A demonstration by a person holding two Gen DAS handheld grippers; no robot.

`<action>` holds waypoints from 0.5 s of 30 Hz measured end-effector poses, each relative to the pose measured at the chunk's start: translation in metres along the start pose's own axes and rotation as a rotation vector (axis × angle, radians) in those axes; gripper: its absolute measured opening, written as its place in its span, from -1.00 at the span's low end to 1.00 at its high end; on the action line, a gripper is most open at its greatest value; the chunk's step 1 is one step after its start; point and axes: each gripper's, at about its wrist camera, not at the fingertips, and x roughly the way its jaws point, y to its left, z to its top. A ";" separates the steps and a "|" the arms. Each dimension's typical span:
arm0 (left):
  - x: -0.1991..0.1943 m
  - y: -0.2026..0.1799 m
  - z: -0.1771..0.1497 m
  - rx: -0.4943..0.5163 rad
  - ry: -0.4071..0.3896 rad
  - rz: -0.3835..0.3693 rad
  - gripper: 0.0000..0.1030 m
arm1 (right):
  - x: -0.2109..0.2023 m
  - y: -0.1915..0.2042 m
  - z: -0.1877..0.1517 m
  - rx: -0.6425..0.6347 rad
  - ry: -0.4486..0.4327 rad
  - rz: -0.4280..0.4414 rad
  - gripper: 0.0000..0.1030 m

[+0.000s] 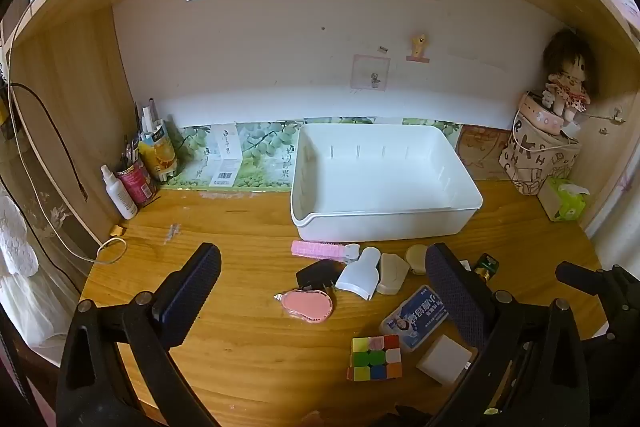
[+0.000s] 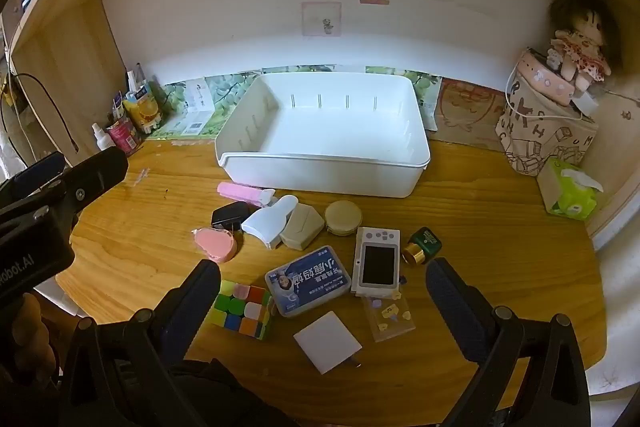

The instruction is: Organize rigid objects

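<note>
Starting with both grippers spread wide and empty, the right gripper (image 2: 322,307) should straddle the puzzle cube (image 2: 243,310) squarely before lifting it into the white bin (image 2: 320,163), while the left gripper (image 1: 320,301) waits.

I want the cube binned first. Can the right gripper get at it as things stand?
Probably yes. The right gripper is open and empty, the cube lies just by its left finger, top uncovered; only the blue tin crowds one side.

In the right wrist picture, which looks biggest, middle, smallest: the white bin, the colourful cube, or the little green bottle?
1. white bin
2. colourful cube, though it sits nearer the camera
3. green bottle
</note>
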 end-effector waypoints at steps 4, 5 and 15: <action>-0.003 0.001 -0.001 -0.005 -0.003 0.000 0.98 | 0.000 0.000 0.000 0.000 -0.001 0.000 1.00; -0.005 0.001 -0.001 -0.005 -0.007 -0.002 0.98 | 0.000 0.001 0.000 0.000 -0.001 0.001 1.00; -0.003 0.002 0.000 -0.018 0.000 -0.025 0.98 | -0.002 0.001 0.000 0.000 -0.003 -0.001 1.00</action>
